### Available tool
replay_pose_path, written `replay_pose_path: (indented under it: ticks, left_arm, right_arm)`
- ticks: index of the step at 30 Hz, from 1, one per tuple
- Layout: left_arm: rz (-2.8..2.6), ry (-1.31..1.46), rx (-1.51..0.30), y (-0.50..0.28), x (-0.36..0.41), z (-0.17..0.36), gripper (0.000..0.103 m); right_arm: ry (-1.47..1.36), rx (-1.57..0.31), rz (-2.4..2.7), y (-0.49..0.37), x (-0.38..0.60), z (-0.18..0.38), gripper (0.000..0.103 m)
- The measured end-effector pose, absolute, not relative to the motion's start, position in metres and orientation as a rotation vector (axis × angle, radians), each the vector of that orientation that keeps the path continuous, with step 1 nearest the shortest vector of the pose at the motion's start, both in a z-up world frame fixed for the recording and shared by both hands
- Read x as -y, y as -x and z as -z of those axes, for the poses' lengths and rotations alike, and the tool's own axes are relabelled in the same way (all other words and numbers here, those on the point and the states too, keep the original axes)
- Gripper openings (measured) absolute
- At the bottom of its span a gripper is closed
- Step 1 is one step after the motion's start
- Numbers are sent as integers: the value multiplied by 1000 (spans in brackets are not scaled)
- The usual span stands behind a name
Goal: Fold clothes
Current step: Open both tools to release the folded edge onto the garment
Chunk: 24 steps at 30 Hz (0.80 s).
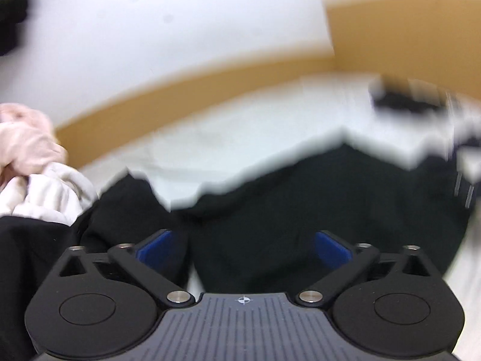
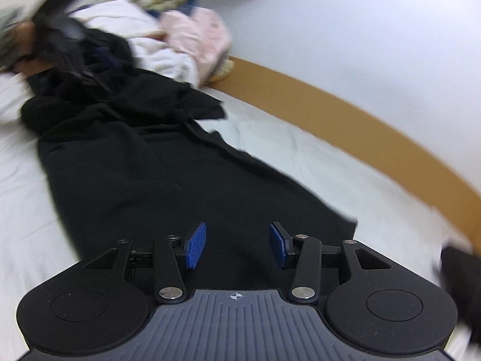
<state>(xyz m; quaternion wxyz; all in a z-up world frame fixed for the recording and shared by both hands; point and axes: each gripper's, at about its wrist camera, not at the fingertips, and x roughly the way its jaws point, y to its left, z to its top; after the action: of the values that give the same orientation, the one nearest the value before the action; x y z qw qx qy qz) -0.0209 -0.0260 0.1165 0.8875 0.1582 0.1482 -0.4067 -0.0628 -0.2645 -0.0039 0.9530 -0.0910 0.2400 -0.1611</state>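
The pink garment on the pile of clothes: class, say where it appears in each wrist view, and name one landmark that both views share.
Left wrist view: the pink garment sits at the far left edge, above a white garment.
Right wrist view: it lies at upper centre-left, right of the white garment.
Shared landmark: the tan wooden border along the white wall.

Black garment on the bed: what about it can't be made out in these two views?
- Black garment: its type; near end hidden under the right gripper, right wrist view.
- Far end: motion blur and the left gripper cover it.
- Left wrist view: blur smears its edge.
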Motion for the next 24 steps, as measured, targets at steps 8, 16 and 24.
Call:
replay_pose_path:
  ticks: [8, 16, 24]
  left_arm:
    - [816, -136, -470, 29, 66, -36, 102]
    - [803, -151, -561, 21, 50, -10, 102]
    - [762, -181, -550, 20, 57, -8, 103]
  right_arm:
    - [-28, -529, 414, 67, 314, 30, 48]
    - [-35, -421, 654, 97, 317, 36, 49]
    - [-98, -195, 423, 125, 286, 14, 59]
